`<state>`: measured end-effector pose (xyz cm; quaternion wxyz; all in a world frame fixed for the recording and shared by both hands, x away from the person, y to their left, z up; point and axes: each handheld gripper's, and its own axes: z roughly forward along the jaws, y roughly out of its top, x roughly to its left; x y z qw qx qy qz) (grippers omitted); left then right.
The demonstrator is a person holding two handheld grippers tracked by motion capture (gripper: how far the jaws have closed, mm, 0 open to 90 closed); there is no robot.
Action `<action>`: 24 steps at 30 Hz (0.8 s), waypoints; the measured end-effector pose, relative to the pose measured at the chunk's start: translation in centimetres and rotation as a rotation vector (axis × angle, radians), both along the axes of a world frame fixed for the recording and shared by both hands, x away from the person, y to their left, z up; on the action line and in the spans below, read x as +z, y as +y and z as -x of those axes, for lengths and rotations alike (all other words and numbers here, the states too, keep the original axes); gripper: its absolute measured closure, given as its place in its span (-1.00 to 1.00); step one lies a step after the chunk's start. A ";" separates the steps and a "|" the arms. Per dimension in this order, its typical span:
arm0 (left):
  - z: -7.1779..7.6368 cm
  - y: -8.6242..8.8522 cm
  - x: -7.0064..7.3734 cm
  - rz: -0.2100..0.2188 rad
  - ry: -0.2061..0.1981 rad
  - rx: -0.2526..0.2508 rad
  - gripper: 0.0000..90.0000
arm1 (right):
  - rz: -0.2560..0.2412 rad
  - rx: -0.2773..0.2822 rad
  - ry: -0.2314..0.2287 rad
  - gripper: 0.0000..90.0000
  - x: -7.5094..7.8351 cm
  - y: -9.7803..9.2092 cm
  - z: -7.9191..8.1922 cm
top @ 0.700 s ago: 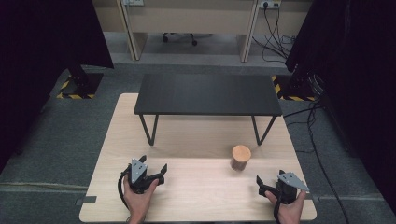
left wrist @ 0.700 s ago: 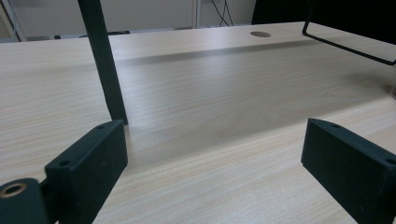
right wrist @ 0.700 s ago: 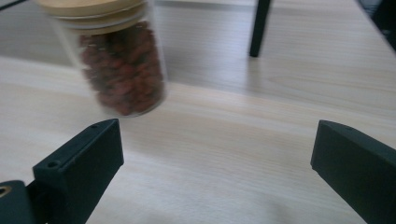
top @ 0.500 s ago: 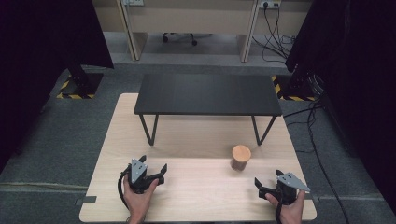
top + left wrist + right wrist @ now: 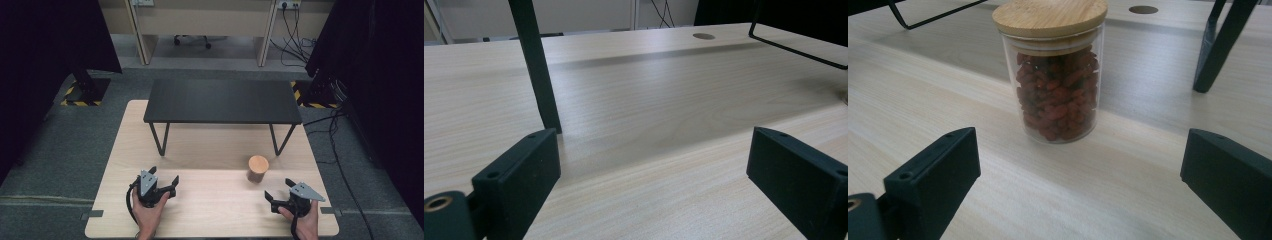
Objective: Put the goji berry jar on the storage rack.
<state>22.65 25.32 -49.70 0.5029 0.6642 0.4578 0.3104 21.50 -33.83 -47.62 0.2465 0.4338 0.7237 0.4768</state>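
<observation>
Resting low at table's 6 o'clock edge, left gripper (image 5: 161,186) and right gripper (image 5: 283,194) gape empty; jar (image 5: 1055,70) untouched at right gripper's 11 o'clock, nothing visibly started.

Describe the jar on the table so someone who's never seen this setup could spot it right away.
Start at the wooden table with a black bench on its far half. The jar stands upright in front of the bench's right legs, just ahead of the right gripper. It is clear glass with a round wooden lid, filled with reddish-brown dried pieces.
</observation>
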 end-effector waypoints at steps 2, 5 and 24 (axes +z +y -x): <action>0.0 0.0 0.0 -0.002 0.002 -0.001 -0.86 | -0.004 0.002 -0.003 -0.94 -0.1 0.2 -0.3; 0.0 0.0 0.0 -0.001 0.000 0.000 -0.86 | -0.004 0.007 0.002 -0.93 0.0 0.6 -0.9; 0.0 0.0 0.0 0.000 0.003 -0.002 -0.86 | -0.002 0.036 0.030 -0.90 0.3 2.5 -4.2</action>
